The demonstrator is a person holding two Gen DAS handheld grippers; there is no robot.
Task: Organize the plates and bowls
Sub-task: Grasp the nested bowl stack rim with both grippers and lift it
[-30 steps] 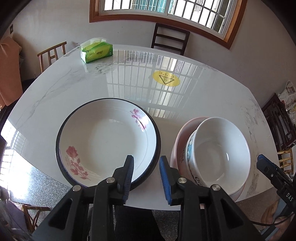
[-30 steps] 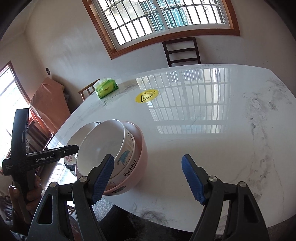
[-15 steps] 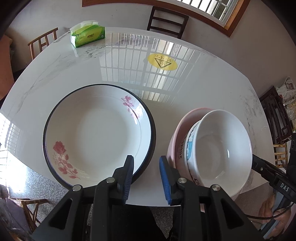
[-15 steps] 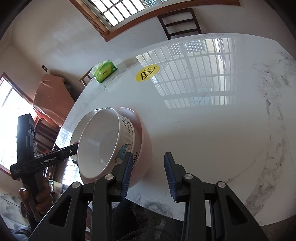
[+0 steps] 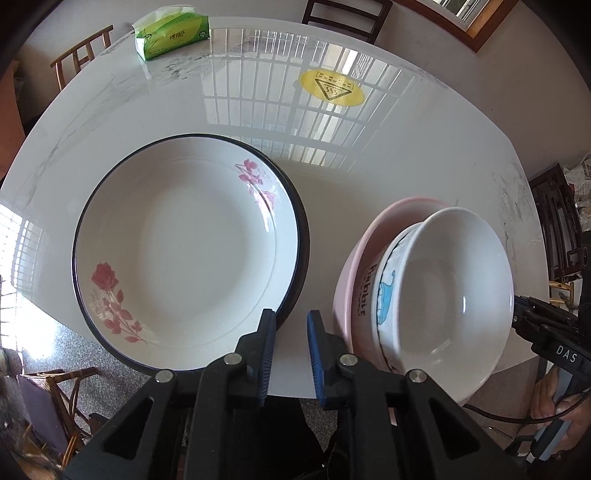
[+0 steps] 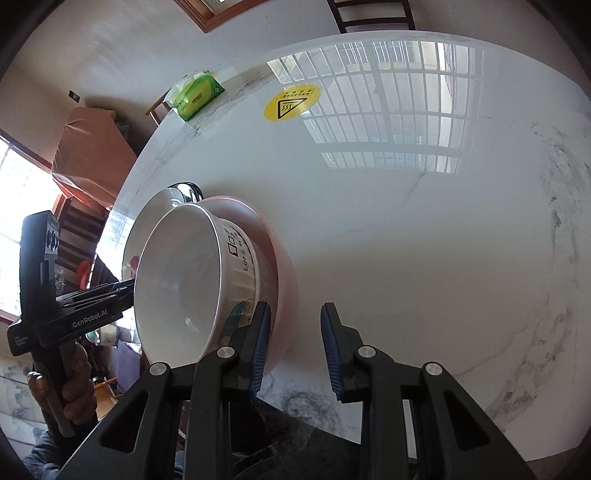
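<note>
A white plate (image 5: 192,251) with a black rim and red roses lies on the marble table (image 5: 406,166). To its right a white bowl (image 5: 450,295) sits tilted inside a pink bowl (image 5: 354,258). My left gripper (image 5: 290,325) hovers over the table's near edge by the plate's near-right rim; its jaws are closing with only bare table between them. My right gripper (image 6: 295,317) is at the pink bowl (image 6: 286,280), jaws closing. Its left finger lies over the bowls' side and the pink rim's edge shows just inside the gap. The right pad is clear of it.
A green tissue box (image 5: 171,35) and a round yellow warning sticker (image 5: 332,88) are at the table's far side. Wooden chairs (image 5: 343,14) stand around the table. A hand (image 6: 70,373) holds the left gripper's handle beyond the bowls.
Both grippers tipped downward and came closer to the table. The right jaws narrowed from wide open to a small gap beside the pink bowl. The left jaws narrowed slightly.
</note>
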